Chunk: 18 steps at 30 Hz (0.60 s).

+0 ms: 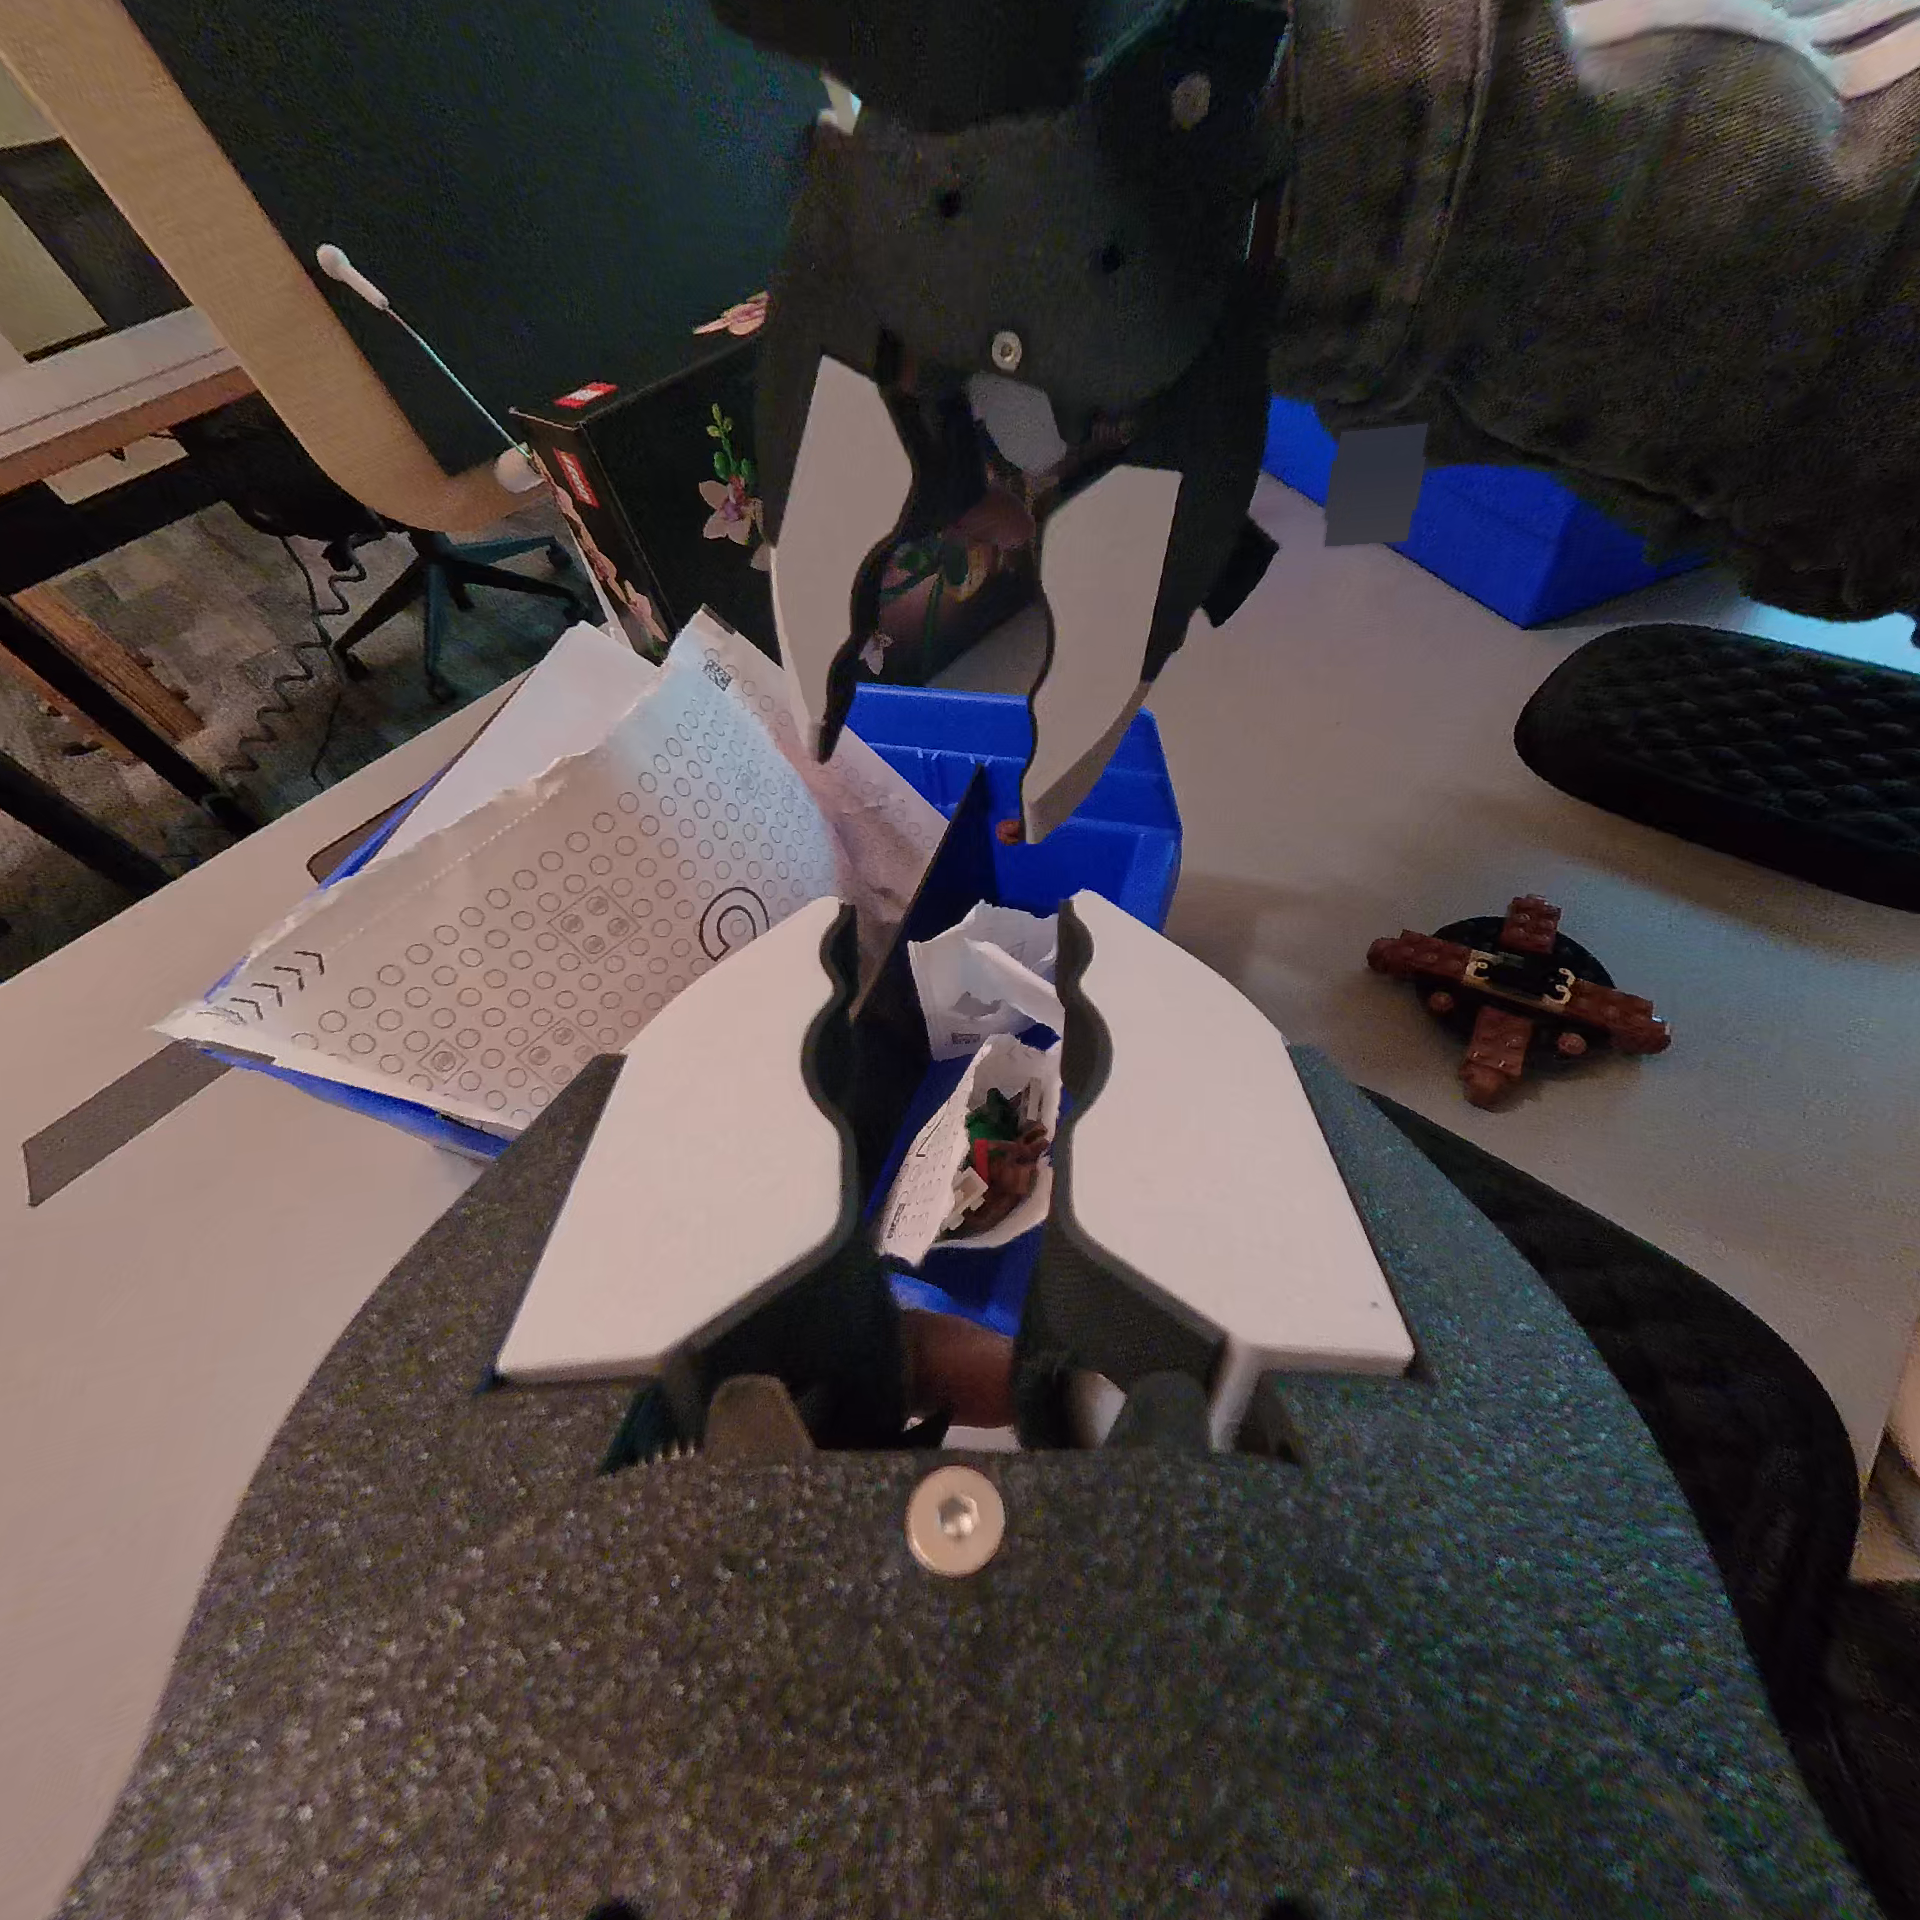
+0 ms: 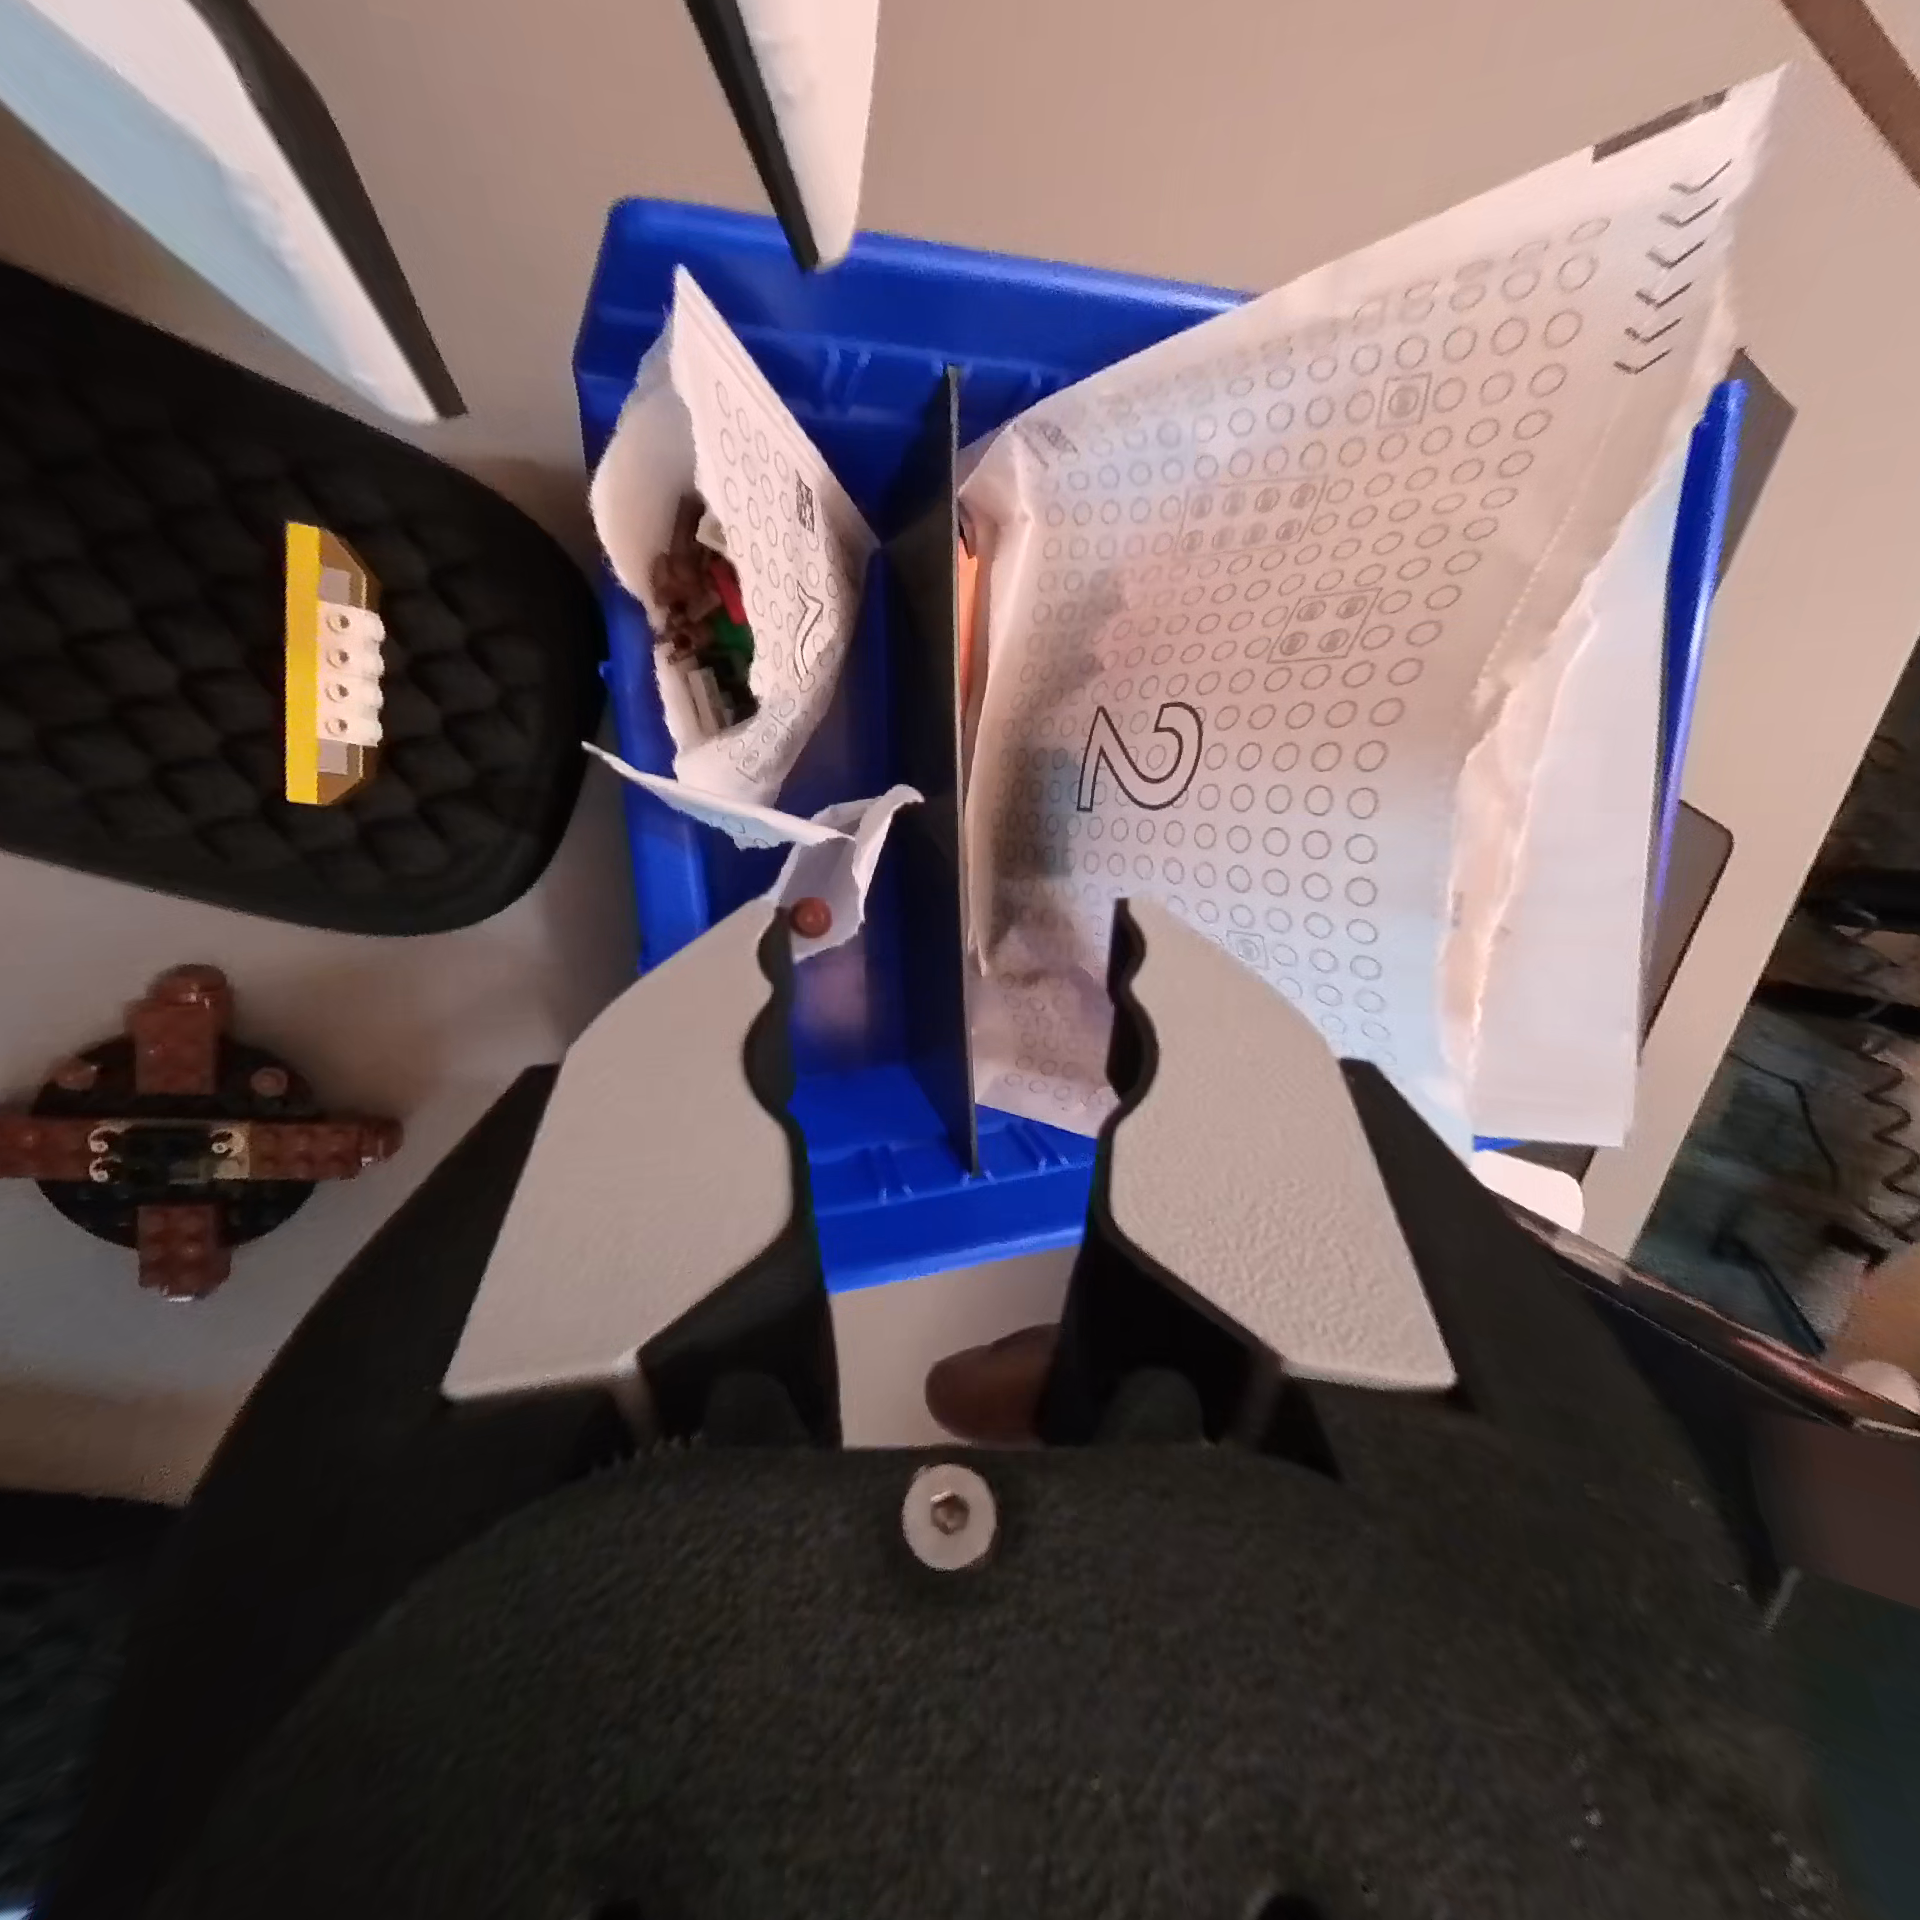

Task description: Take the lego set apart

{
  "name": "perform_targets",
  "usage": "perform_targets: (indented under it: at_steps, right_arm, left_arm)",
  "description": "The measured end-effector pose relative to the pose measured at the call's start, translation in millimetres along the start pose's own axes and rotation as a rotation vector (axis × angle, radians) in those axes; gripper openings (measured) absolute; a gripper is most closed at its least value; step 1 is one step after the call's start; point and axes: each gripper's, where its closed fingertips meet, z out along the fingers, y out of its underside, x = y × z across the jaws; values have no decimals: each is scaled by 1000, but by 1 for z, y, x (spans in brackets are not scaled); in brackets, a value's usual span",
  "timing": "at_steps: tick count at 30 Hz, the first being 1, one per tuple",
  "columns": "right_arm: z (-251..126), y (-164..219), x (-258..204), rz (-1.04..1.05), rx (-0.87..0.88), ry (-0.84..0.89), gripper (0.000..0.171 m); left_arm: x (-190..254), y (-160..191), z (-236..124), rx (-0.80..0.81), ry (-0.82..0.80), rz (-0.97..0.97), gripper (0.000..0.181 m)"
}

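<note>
- At the far left of my left wrist view, a big torn white paper bag (image 1: 520, 935) printed with rings lies over the left part of the blue bin (image 1: 1091, 831) and sticks out past its rim.
- A black divider (image 1: 935, 914) stands upright in the bin; on its right side a smaller torn paper bag (image 1: 977, 1143) lies open with brown, green and white lego bricks inside.
- My left claw (image 1: 951, 925) hangs over that smaller bag with its fingers parted and nothing between them.
- My right claw (image 1: 925, 779) comes down from above the bin's far end, also spread apart and empty.
- Behind the bin stands a black lego box (image 1: 665, 488) with flowers printed on it.
- To the right of the bin, on the pale table (image 1: 1351, 779), rests the lego set: a brown cross of plates on a round black base (image 1: 1512, 1003), well apart from both claws.
- In my right wrist view a yellow and white lego piece (image 2: 332, 665) lies on a black quilted pad (image 2: 208, 623), and one small round brown piece (image 2: 810, 916) sits in the bin just beside my fingertip (image 2: 764, 925), though I cannot tell whether it touches it.
</note>
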Motion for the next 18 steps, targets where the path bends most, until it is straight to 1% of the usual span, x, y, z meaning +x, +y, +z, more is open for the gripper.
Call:
perform_targets:
  at_steps: [1,2,3,5,6,8,9,11,12,13,14,16,17,18]
  right_arm:
    - [5,4,-1,-2,-16,-6,56]
    - [9,9,-1,-4,-49,-6,59]
    - [7,8,0,7,-37,5,64]
    - [-6,-10,4,31,79,29,62]
    - [-6,-12,3,28,91,31,59]
    - [1,1,1,13,1,38,67]
    - [-1,-1,2,17,28,47,67]
    - [-8,-12,2,48,140,56,61]
    - [-4,-6,0,46,115,52,61]
    - [2,5,1,42,55,66,66]
    - [1,7,1,49,55,75,68]
    - [-8,-5,3,81,176,96,62]
    - [-6,-1,4,67,164,125,62]
    - [-2,5,6,33,134,171,68]
  left_arm:
    - [0,1,0,-3,0,0,36]
    - [-1,2,0,-7,-1,0,36]
    - [-1,2,0,-9,-2,0,36]
    - [-1,3,1,-7,1,-6,36]
    - [-1,4,2,-9,3,-9,36]
    - [0,5,4,-16,2,-7,37]
    - [0,5,5,-16,3,-3,37]
    - [1,5,6,-14,6,-1,37]
    - [1,5,7,-16,7,-3,37]
    - [2,6,8,-19,9,-3,37]
    - [2,6,8,-20,10,0,37]
    - [2,5,9,-18,12,3,37]
    - [3,5,11,-18,15,0,36]
    - [3,5,13,-21,15,-3,35]
